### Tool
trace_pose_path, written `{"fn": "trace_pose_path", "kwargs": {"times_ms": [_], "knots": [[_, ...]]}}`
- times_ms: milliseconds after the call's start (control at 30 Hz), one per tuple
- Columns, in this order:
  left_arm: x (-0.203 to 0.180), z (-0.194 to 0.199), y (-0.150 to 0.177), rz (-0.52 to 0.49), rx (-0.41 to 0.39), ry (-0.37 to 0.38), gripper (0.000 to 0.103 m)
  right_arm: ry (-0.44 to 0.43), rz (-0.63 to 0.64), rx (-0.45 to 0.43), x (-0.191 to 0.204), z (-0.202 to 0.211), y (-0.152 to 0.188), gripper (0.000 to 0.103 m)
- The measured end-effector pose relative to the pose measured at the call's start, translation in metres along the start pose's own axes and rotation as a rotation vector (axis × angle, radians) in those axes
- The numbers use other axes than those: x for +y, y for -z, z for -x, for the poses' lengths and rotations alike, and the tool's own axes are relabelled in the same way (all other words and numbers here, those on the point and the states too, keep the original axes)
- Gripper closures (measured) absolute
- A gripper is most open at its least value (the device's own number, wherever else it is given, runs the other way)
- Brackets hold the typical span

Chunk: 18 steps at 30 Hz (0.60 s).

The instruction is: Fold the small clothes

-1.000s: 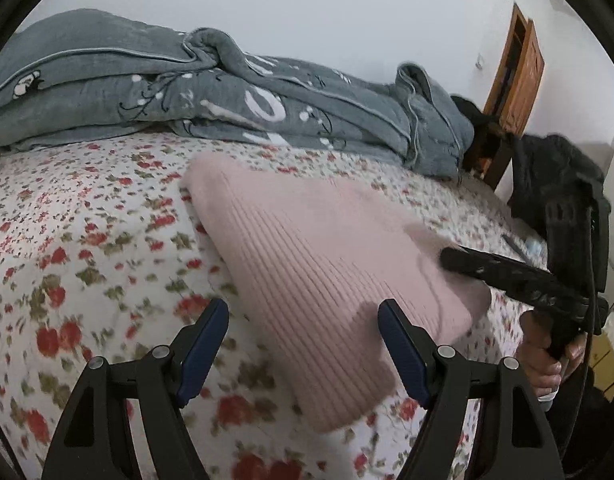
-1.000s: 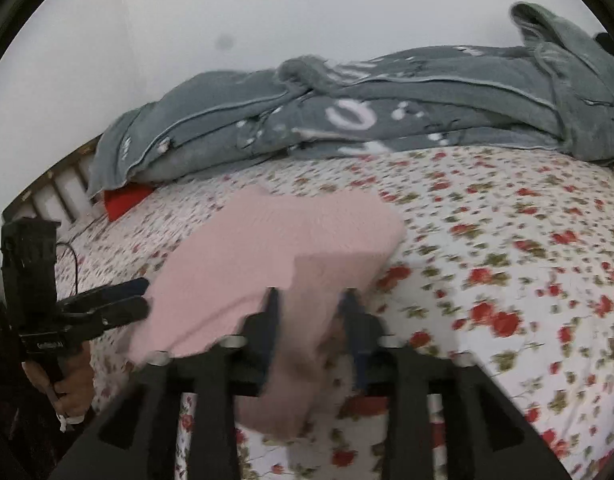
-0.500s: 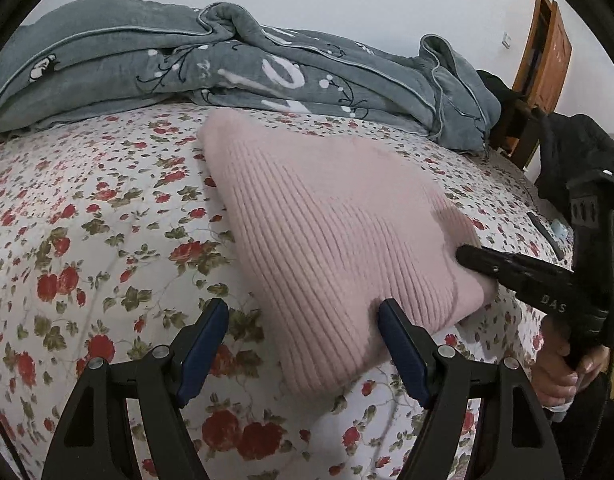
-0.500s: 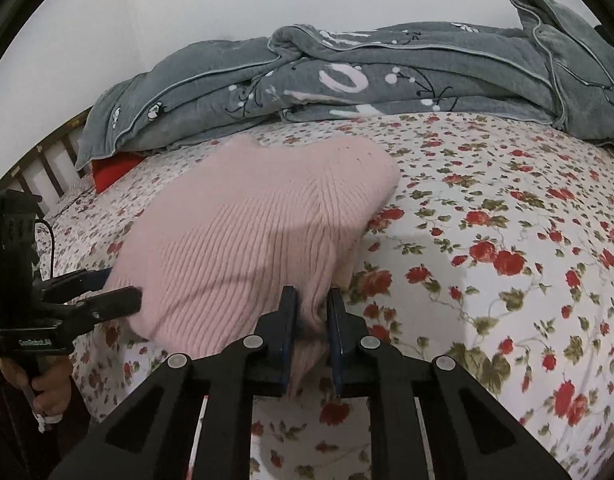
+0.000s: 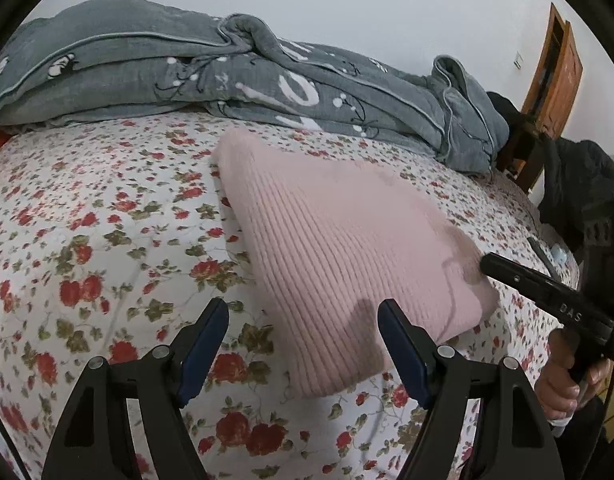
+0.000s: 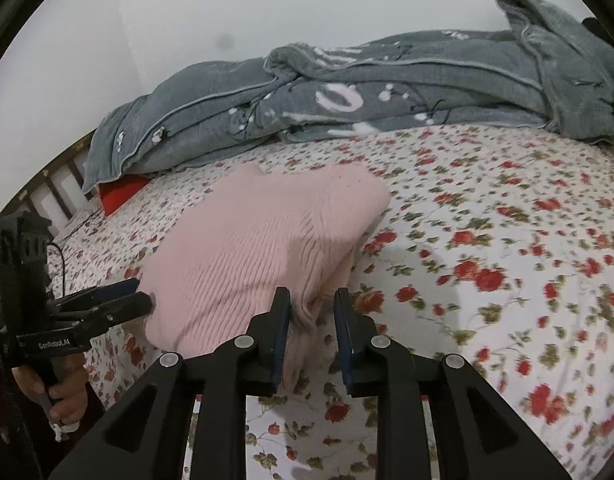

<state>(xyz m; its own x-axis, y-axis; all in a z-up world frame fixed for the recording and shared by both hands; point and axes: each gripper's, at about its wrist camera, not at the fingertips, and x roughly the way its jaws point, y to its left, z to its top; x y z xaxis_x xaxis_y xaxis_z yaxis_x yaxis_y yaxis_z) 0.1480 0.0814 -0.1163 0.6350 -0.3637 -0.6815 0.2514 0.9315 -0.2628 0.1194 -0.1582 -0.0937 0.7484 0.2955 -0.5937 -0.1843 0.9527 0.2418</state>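
A pink ribbed knit sweater (image 5: 327, 240) lies folded on the flowered bed sheet (image 5: 87, 240). My left gripper (image 5: 303, 312) is open, its blue pads wide apart, hovering over the sweater's near edge without pressing it. My right gripper (image 6: 312, 300) is at the sweater's (image 6: 259, 240) near corner, jaws opening. The knit corner lies loose between the pads, against the left one, with a gap to the right one. In each wrist view the other gripper shows at the sweater's side: the right gripper (image 5: 487, 262) and the left gripper (image 6: 143, 294), each held by a hand.
A crumpled grey blanket (image 6: 387, 92) runs along the wall behind the sweater. A red item (image 6: 121, 192) lies by the slatted headboard (image 6: 47, 188). Dark clothing (image 5: 579, 184) and a wooden door (image 5: 555, 76) are beyond the bed's far end. Bare sheet (image 6: 507, 240) spreads right of the sweater.
The right gripper carried a raised flap of the sweater down onto the bed, clamped narrow on its corner, and its jaws have now parted. The left gripper stayed open.
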Motion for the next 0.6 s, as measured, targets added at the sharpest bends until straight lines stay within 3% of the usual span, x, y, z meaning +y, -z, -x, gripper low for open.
{"fn": "trace_pose_path", "kwargs": {"times_ms": [33,100,333,467,600], "knots": [[-0.001,0.005,0.0,0.005,-0.005,-0.011,0.027,0.017,-0.003,-0.007,0.0,0.005,-0.001,0.07],[-0.003,0.013,0.0,0.016,-0.015,-0.021,0.027,0.05,-0.009,-0.026,0.0,0.017,0.0,0.067],[-0.021,0.046,0.005,0.02,-0.044,-0.123,0.027,0.131,-0.027,-0.017,0.005,0.062,-0.001,0.064],[-0.034,0.063,0.003,0.041,-0.05,-0.159,0.027,0.239,-0.012,-0.025,0.015,0.088,-0.005,0.063],[-0.054,0.084,0.0,0.025,-0.065,-0.205,0.027,0.294,0.005,-0.048,0.026,0.113,-0.009,0.045]]}}
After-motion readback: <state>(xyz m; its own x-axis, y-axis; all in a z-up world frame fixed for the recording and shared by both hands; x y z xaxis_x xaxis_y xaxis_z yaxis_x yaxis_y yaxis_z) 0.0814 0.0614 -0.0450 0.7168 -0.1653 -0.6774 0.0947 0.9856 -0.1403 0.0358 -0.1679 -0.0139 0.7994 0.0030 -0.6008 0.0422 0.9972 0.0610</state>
